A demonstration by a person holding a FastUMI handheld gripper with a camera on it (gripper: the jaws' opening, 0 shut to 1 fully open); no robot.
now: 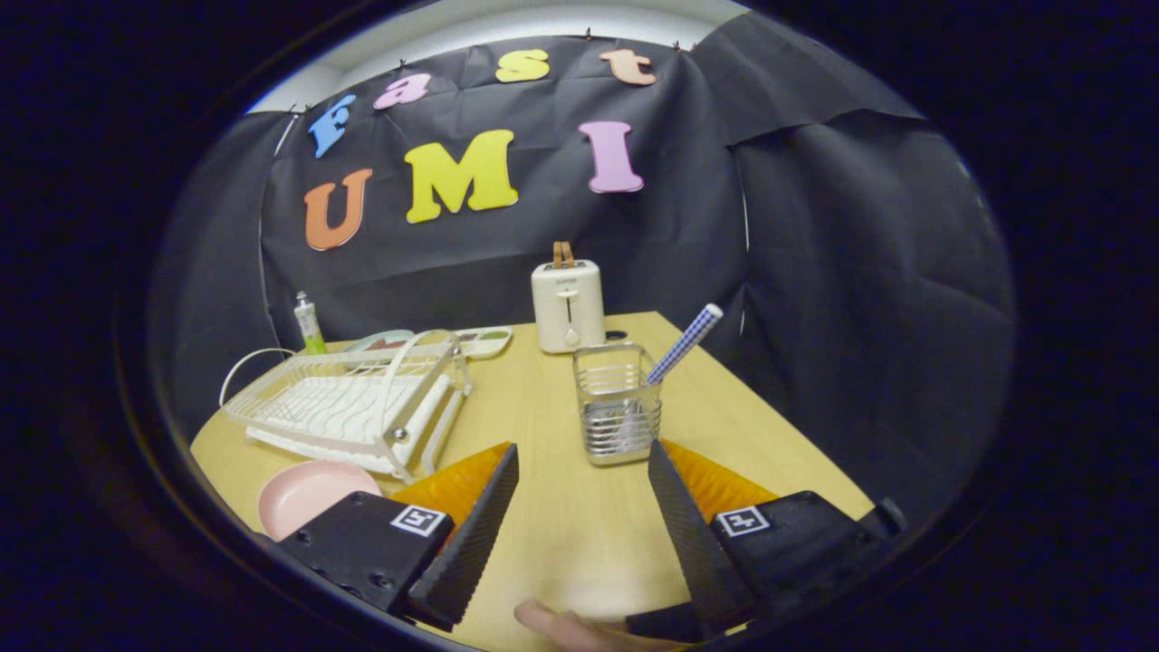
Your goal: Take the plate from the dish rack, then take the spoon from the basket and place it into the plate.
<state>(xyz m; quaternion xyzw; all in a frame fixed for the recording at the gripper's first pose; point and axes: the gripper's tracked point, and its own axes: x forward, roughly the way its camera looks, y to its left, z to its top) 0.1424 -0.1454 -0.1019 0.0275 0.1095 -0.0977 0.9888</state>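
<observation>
Your pink plate (303,493) is partly hidden behind the left finger, sitting on the table (561,525) just in front of the dish rack (353,403). Spoon (685,343): only its checked handle shows, bowl end hard to make out inside the wire basket (617,415). Gripper (582,471) wide apart, holding nothing; basket just ahead, nearer the right finger. Toaster (568,305) beyond it, bottle (309,323) and a tray (484,340) behind the rack. A fingertip (552,623) pokes in under the gripper.

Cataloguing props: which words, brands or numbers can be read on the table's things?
Toaster: small mark on its front, too small to read.
Bottle: label blurred, unreadable.
Gripper, open, fingers just short of the basket: square marker patterns, no words.
</observation>
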